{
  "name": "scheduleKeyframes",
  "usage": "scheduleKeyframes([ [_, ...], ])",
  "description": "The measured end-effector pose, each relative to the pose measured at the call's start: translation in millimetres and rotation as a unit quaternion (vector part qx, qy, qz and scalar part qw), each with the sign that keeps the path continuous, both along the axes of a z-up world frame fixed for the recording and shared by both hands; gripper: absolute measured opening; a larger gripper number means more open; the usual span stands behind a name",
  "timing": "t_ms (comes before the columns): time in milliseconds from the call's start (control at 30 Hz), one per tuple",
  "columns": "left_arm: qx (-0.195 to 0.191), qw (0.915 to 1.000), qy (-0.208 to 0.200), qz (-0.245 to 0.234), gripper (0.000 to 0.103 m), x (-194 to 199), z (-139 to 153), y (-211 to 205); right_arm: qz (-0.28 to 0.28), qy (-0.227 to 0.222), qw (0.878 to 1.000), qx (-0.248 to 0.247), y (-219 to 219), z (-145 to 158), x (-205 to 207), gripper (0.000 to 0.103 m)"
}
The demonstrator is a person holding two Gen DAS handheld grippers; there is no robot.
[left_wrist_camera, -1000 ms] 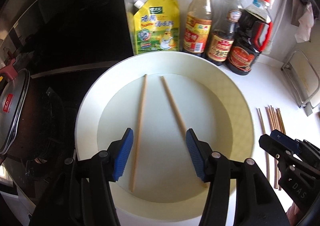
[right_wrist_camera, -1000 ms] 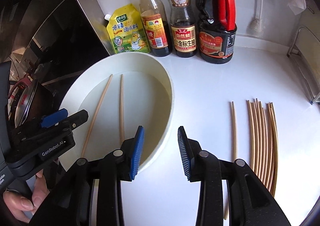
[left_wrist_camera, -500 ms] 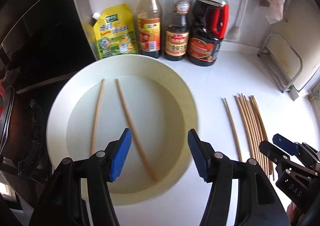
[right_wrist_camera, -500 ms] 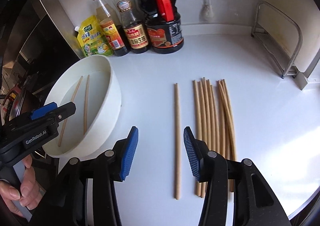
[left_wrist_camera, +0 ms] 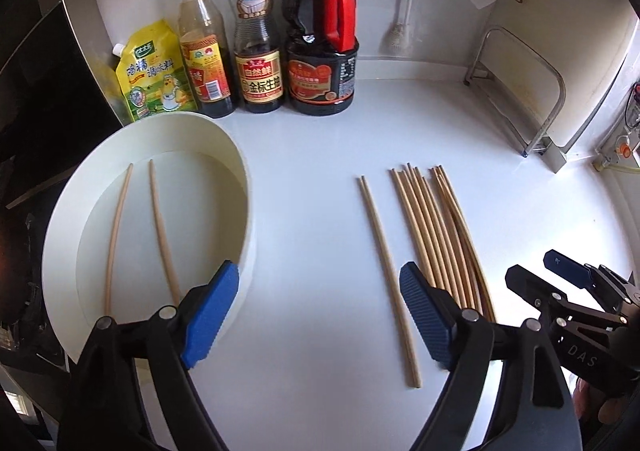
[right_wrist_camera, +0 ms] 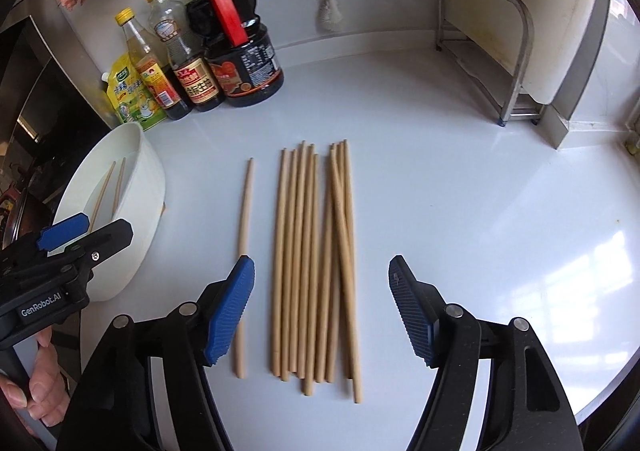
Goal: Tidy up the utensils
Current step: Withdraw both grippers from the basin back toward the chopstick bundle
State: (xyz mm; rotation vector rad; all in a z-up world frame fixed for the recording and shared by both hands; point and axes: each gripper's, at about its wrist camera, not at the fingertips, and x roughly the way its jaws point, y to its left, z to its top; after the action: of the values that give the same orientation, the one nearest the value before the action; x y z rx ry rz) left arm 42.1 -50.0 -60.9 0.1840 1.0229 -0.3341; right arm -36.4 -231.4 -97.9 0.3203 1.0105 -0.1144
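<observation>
Both units stand released, their jaws having just been opening with nothing gripped: the left hand-held gripper (left_wrist_camera: 318, 311) hovers over the white desk (left_wrist_camera: 320, 191) beside a separated chopstick pair (left_wrist_camera: 386, 271), and the right hand-held gripper (right_wrist_camera: 322, 307) straddles the loose chopstick bundle (right_wrist_camera: 316, 263) lying flat on the desk. Two chopsticks (left_wrist_camera: 136, 227) lie inside the white basin (left_wrist_camera: 240, 155) at left, well apart from the bundle; four condiment containers (left_wrist_camera: 256, 47) stand along the back wall.

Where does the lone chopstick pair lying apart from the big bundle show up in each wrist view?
Left wrist: the lone chopstick pair runs down centre-right, just left of the chopstick bundle.
Right wrist: the pair lies left of centre, its near end behind the right gripper left pad.
Shared landmark: the red-handled soy sauce jug at the back wall.
</observation>
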Motion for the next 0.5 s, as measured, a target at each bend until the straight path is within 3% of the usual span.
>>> scheduleKeyframes([
  [267, -0.004, 0.9998, 0.017, -0.006, 0.087, -6.5, -25.4, -35.8, -0.021, 0.013, 1.000, -0.015, -43.9, -30.3, -14.5, 0.067],
  [500, 0.014, 0.9994, 0.026, 0.017, 0.087, -1.4, -53.6, -42.4, -0.008, 0.015, 1.000, -0.018, -47.5, -56.3, -3.4, 0.067],
])
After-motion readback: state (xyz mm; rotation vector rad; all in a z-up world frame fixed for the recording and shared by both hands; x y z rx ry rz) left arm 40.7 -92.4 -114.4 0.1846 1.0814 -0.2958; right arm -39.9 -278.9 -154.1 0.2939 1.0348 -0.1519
